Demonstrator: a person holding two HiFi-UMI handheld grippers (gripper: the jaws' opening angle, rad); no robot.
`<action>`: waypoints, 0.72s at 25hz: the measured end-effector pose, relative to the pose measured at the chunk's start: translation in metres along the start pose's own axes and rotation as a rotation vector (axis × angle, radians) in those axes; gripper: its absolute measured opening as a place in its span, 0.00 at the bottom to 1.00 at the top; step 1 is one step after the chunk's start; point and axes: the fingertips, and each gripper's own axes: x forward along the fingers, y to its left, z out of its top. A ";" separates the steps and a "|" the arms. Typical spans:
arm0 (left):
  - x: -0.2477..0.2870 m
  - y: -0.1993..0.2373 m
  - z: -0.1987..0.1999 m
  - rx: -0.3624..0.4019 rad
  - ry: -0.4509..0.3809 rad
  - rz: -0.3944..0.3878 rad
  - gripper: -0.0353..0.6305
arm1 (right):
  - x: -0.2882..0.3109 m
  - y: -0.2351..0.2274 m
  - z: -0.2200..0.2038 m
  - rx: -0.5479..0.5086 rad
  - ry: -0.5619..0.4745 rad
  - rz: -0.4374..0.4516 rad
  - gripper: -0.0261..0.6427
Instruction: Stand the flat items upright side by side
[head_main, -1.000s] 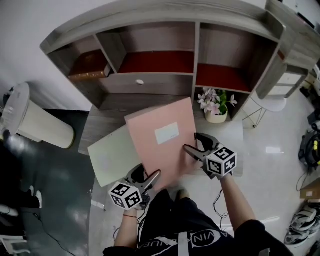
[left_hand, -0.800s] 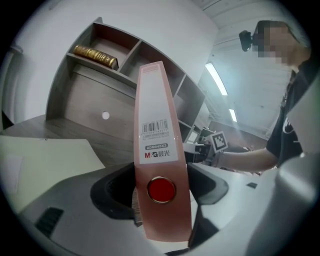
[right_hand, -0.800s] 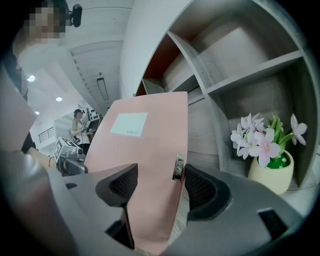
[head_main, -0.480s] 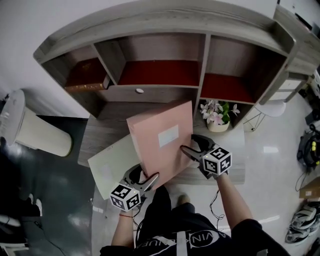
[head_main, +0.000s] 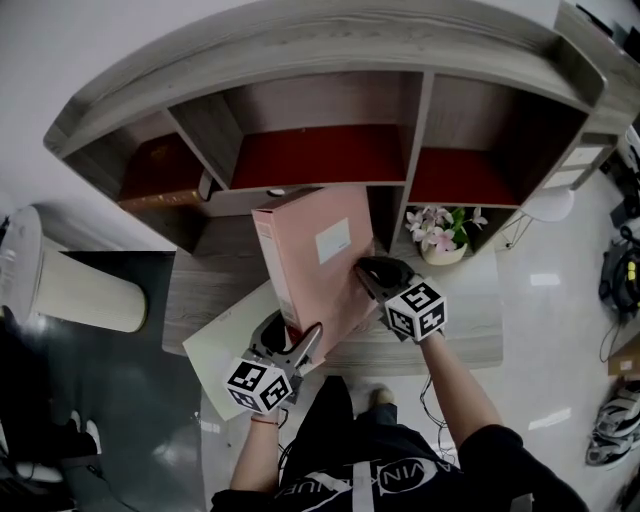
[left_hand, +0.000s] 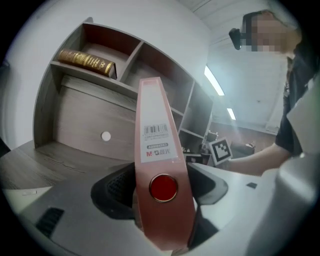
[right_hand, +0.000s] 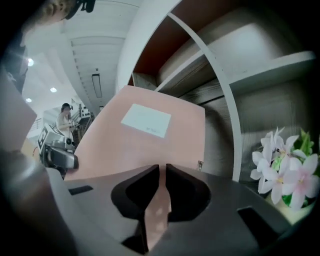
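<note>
A pink binder (head_main: 320, 265) is tilted up on its edge over the desk, its spine (left_hand: 157, 165) facing left and its labelled cover (right_hand: 145, 145) facing right. My left gripper (head_main: 297, 340) is shut on the lower end of the spine, which fills the jaws in the left gripper view (left_hand: 160, 192). My right gripper (head_main: 365, 268) has just been closing. It now pinches the thin edge of the binder's cover (right_hand: 162, 182). A pale flat folder (head_main: 235, 335) lies on the desk beneath, partly hidden by the binder.
A grey shelf unit (head_main: 300, 155) with red-backed compartments stands at the back of the desk (head_main: 450, 330). A gold book (left_hand: 85, 61) lies in its left compartment. A pot of pink flowers (head_main: 440, 235) stands at the right. A white bin (head_main: 75, 290) is on the floor, left.
The pink binder has risen from lying nearly flat to standing tilted on its edge, closer to the shelf. Both grippers moved forward with it. The right jaws closed on the cover's edge.
</note>
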 end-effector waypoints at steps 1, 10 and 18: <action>0.004 0.003 0.002 -0.010 -0.006 0.007 0.51 | 0.004 -0.002 0.002 0.005 -0.011 -0.018 0.07; 0.009 0.001 -0.018 0.063 0.024 0.103 0.51 | -0.001 -0.017 0.002 0.126 -0.077 -0.048 0.19; 0.018 0.007 -0.036 0.230 0.081 0.275 0.50 | 0.009 -0.029 0.000 0.149 -0.045 -0.095 0.23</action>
